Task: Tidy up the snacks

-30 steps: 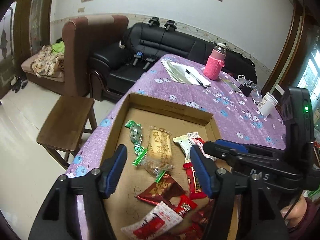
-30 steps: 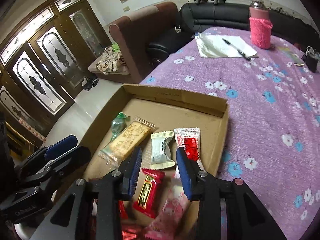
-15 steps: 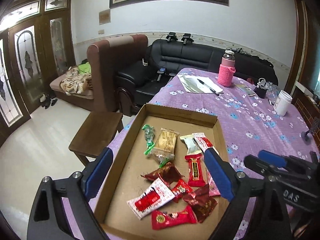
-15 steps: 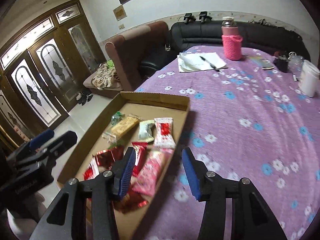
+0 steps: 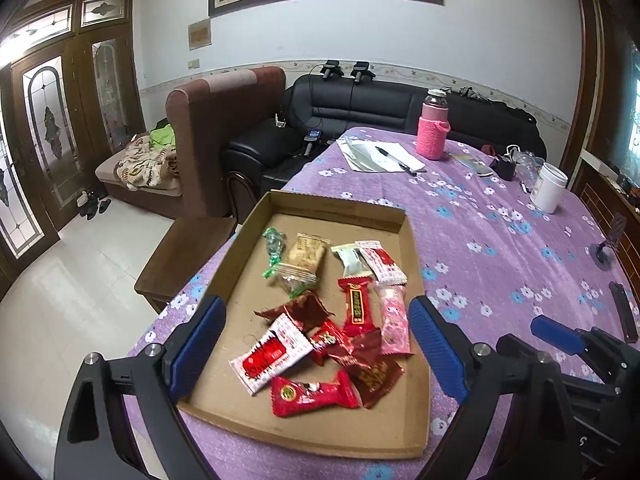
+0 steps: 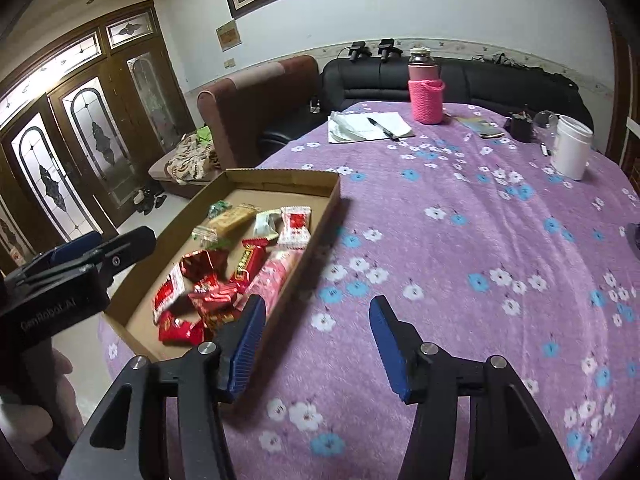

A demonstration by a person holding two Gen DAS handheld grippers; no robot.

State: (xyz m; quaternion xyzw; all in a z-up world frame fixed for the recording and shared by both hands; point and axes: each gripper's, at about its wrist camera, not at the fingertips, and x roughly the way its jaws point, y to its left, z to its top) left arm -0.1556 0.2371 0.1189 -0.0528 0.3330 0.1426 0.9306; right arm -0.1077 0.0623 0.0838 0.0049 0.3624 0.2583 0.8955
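Observation:
A shallow cardboard tray lies on the purple flowered tablecloth and holds several wrapped snacks: red packets, a pink packet, a tan cracker pack and green candy. My left gripper is open and empty, held above the tray's near end. My right gripper is open and empty over the cloth, right of the tray. The right gripper also shows in the left wrist view.
At the far end stand a pink-sleeved bottle, papers with a pen, a white cup and small dark items. A wooden stool, brown armchair and black sofa stand beyond the table's left edge.
Both grippers have pulled back and up from the tray and opened wider. The right gripper has shifted to the right, off the tray and over the cloth.

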